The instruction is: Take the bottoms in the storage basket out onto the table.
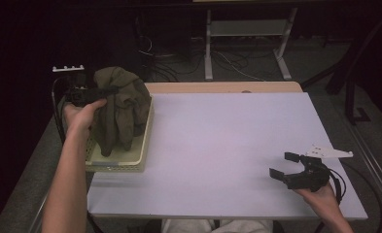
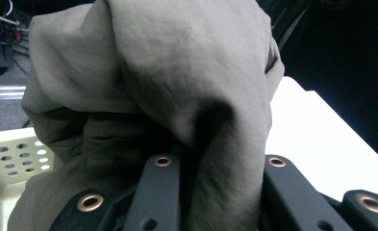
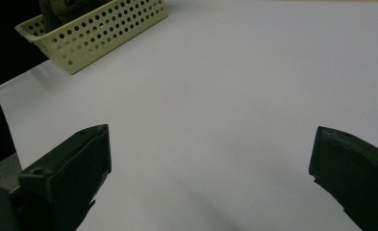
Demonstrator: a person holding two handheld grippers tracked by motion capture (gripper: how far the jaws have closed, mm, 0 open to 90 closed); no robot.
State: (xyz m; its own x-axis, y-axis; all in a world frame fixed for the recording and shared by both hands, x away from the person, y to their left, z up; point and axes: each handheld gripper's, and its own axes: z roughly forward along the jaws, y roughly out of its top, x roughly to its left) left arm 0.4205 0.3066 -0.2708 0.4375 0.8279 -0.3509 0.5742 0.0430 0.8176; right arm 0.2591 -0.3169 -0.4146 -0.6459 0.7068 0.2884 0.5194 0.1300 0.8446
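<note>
Your left gripper (image 1: pixel 108 90) is closed tight on the green cloth (image 1: pixel 120 107), and a fold of it is pinched between the two black jaws. The cloth hangs in a bunch from the gripper, and its bottom part is down inside the yellow basket (image 1: pixel 130 162) with the little holes. The basket sits at the left edge of the white table (image 1: pixel 217 145). Your right gripper (image 1: pixel 286 165) is far from the cloth, low over the bare table near you. Its jaws are wide apart and hold nothing.
</note>
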